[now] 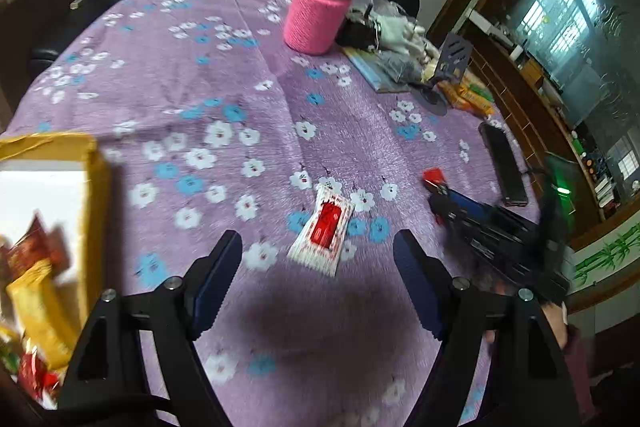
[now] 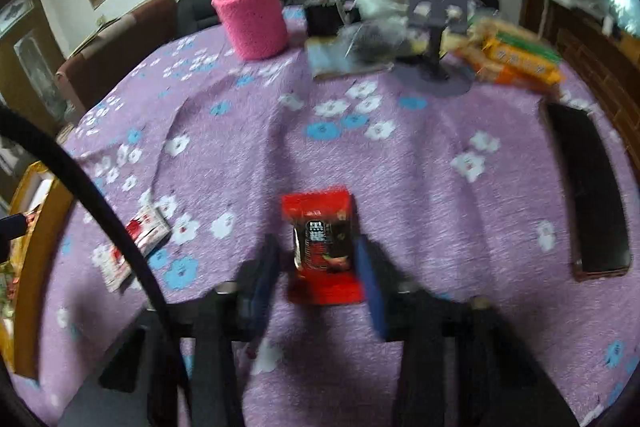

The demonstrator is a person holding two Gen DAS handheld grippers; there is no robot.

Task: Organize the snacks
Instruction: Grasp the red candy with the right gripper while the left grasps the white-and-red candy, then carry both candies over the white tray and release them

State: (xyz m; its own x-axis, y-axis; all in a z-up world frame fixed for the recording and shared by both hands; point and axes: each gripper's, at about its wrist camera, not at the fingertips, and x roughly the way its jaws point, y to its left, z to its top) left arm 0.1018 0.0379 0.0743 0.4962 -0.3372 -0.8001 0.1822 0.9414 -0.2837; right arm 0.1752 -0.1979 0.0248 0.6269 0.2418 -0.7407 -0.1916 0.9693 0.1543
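The right tongs (image 2: 318, 259) straddle a small red-and-black foil snack packet (image 2: 320, 251) lying on the desk's purple flowered cloth (image 2: 420, 163); motion blur hides whether the blue pads touch it, so a grip cannot be confirmed. The left tongs (image 1: 318, 279) hover spread wide and empty, a white sachet with a red centre (image 1: 322, 229) at their twelve o'clock and the yellow cardboard box of snacks (image 1: 92, 187) at nine. Likely trouble: the slick flat packet could slide out or fold if pinched off-centre, the pads could snag the soft cloth, and the two tools, working close, could collide.
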